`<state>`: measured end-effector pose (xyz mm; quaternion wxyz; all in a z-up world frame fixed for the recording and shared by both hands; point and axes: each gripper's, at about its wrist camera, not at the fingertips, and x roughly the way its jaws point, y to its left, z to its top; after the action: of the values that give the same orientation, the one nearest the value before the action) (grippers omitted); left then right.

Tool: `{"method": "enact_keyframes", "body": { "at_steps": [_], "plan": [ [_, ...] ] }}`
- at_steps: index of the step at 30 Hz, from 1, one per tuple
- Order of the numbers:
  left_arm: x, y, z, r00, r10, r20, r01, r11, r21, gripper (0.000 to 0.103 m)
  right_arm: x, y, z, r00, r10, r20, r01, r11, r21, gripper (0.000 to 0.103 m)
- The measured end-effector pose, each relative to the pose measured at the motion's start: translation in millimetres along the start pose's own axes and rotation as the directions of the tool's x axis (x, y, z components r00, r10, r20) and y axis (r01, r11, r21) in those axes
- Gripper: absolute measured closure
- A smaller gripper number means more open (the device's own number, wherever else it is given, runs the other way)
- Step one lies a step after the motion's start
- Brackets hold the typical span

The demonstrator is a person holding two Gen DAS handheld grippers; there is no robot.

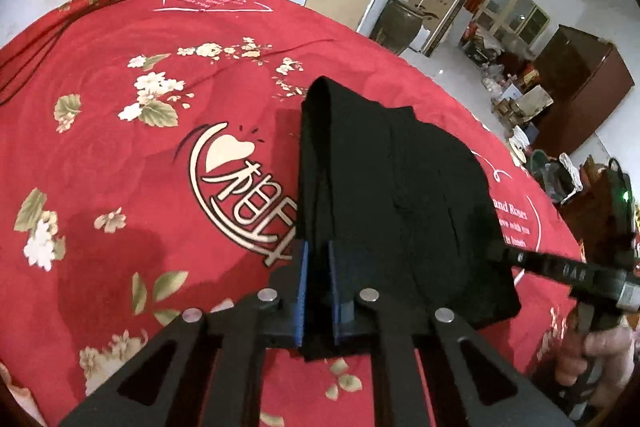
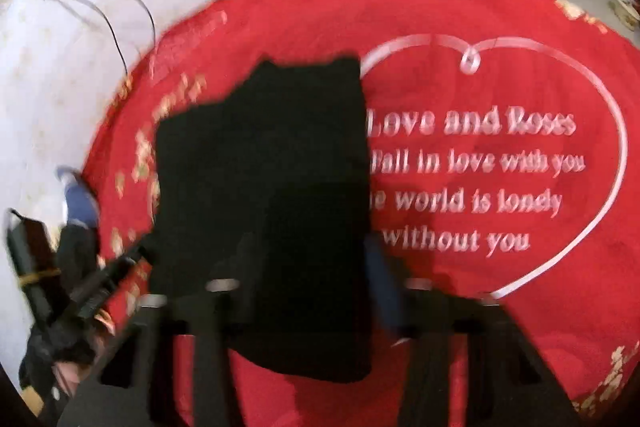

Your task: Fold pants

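soft black pants (image 1: pixel 384 187), folded thick

Wide stretches of the red floral bedspread (image 1: pixel 120 155) are lying open left of the black pants (image 1: pixel 384 195) and over the heart print to their right, while thin cables (image 1: pixel 36 39) are trailing across its far left edge.

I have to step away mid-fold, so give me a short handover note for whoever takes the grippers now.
Left gripper: fingers shut on the near edge of the black pants.
Right gripper: picture blurred; it is on the pants' other near edge, grip unclear.
Pants: already folded into a compact stack on the red bedspread, beside its heart print.
Left: finish this fold, lay it flat, release.
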<state>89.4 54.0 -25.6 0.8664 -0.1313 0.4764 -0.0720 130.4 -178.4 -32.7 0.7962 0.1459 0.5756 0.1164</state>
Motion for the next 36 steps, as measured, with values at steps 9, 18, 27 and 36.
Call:
{"method": "enact_keyframes", "body": {
  "at_steps": [9,18,27,36],
  "plan": [
    [5,2,-7,0.997,0.058,-0.046,-0.057,0.998,0.012,0.088,-4,-7,2,1.000,0.020,0.004,-0.020,1.000,0.023,0.084],
    [-38,-17,5,0.994,0.079,0.072,-0.084,0.994,0.069,0.088,-41,28,-18,0.996,0.075,0.040,-0.071,0.994,-0.085,0.083],
    [-1,-42,-14,0.999,0.036,-0.040,-0.029,0.986,0.162,0.089,-10,41,-36,0.997,-0.022,-0.073,0.012,0.990,-0.140,0.083],
    [6,-32,-18,0.997,0.065,-0.043,-0.058,0.987,0.150,0.078,-12,35,-31,0.997,-0.001,-0.082,-0.008,0.993,-0.117,0.082]
  ]
}}
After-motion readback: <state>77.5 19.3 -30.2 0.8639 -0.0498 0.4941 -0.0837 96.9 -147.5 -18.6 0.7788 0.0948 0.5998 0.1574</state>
